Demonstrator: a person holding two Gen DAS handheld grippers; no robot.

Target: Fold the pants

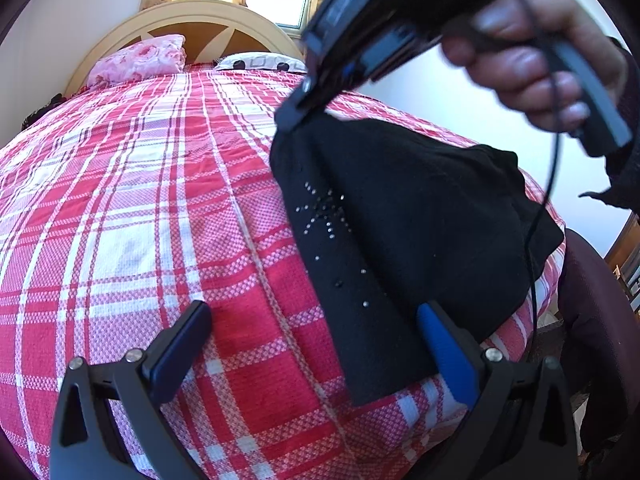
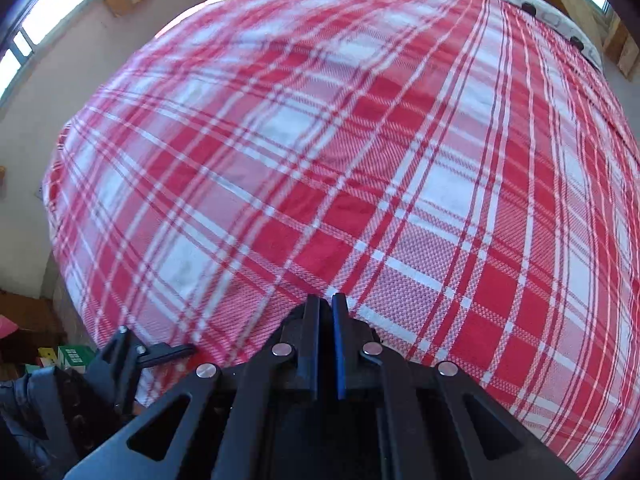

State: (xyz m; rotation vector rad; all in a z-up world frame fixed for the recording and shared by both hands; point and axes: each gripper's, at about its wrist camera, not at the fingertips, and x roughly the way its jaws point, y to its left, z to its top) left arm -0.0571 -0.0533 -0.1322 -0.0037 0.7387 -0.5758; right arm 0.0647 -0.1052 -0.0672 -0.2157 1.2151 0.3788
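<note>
Black pants (image 1: 400,216) are seen draped on the red plaid bed (image 1: 160,200), near its edge away from the headboard (image 1: 180,20); one corner is pinched in the right claw (image 1: 298,114), its jaws closed on the cloth and pitched steeply down; a hand (image 1: 532,56) is wrapped round its handle; the left claw (image 1: 316,344) is held wide open, low over the bed, its blue finger (image 1: 448,352) touching the pants' near end; two pillows are set against the headboard.
</note>
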